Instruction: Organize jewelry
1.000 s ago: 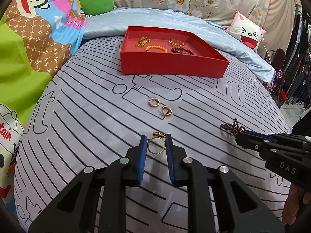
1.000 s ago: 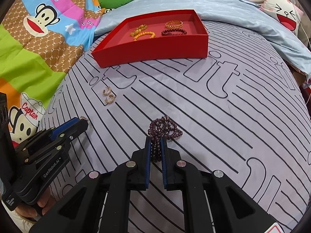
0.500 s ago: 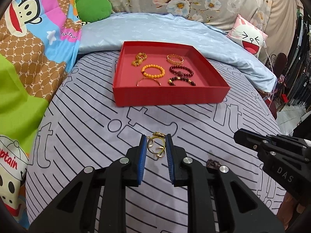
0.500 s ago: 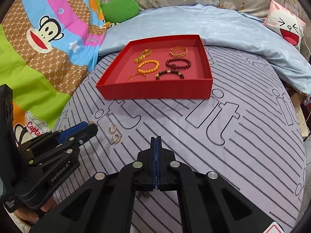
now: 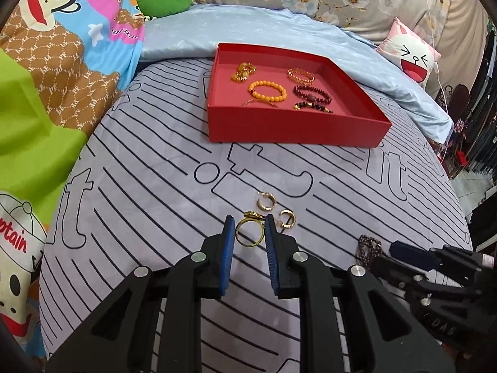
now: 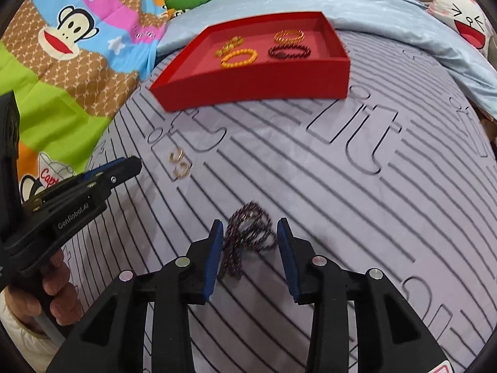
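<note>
Scene: A person works two hand-held grippers over a striped grey bed sheet (image 5: 149, 186), sorting jewelry toward a red tray (image 5: 295, 127) near the pillows.
Left gripper: The left gripper (image 5: 248, 228) has its blue fingers clamped on a gold ring (image 5: 248, 233), the band pinched across its width, the ornament pointing away from the camera.
Right gripper: The right gripper (image 6: 250, 233) has its fingers apart on either side of a dark beaded bracelet (image 6: 248, 236), which lies bunched on the sheet; the pads do not press on it.
Still loose: Two gold hoop earrings (image 5: 275, 209) lie just beyond the ring on the sheet.
In the tray: An orange bead bracelet (image 5: 267, 90), gold pieces and dark bead strands already rest inside.
Handling, ring: Likely light, rigid and smooth, so prone to slipping or twisting; a grip across the band looks right.
Handling, bracelet: Likely light and limp, its loops apt to slump or snag; best taken where several strands bunch together.
Change: A second ago the right fingers pinched the bracelet's near loop, and half a second ago they were fully together; they have just been opening, and the bracelet now lies between them. The left grip on the ring is unchanged.
</note>
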The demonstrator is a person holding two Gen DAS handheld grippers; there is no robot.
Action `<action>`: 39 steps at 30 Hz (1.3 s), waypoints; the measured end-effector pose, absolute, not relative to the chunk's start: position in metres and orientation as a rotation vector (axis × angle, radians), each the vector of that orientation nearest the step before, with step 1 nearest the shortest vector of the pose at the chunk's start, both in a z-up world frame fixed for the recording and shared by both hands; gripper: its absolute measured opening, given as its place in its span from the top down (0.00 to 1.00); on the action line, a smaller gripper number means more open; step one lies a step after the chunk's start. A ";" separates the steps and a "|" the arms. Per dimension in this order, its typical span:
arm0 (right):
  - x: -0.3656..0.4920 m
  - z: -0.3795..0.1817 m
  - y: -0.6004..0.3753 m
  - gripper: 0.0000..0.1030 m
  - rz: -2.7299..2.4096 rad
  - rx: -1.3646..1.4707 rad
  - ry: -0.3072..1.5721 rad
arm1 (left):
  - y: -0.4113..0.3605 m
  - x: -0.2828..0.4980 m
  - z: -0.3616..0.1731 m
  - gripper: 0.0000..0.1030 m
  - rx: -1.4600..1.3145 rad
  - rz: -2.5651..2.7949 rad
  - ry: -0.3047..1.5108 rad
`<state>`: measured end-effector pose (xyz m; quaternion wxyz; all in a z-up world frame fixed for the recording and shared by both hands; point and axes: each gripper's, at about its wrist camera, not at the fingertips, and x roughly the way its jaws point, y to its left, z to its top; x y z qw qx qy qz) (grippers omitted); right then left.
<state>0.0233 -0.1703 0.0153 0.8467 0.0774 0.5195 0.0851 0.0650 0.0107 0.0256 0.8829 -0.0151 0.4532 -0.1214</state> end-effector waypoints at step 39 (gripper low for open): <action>0.085 0.067 -0.177 0.91 0.194 0.168 0.929 | -0.006 0.109 0.059 0.82 -0.023 -0.299 0.895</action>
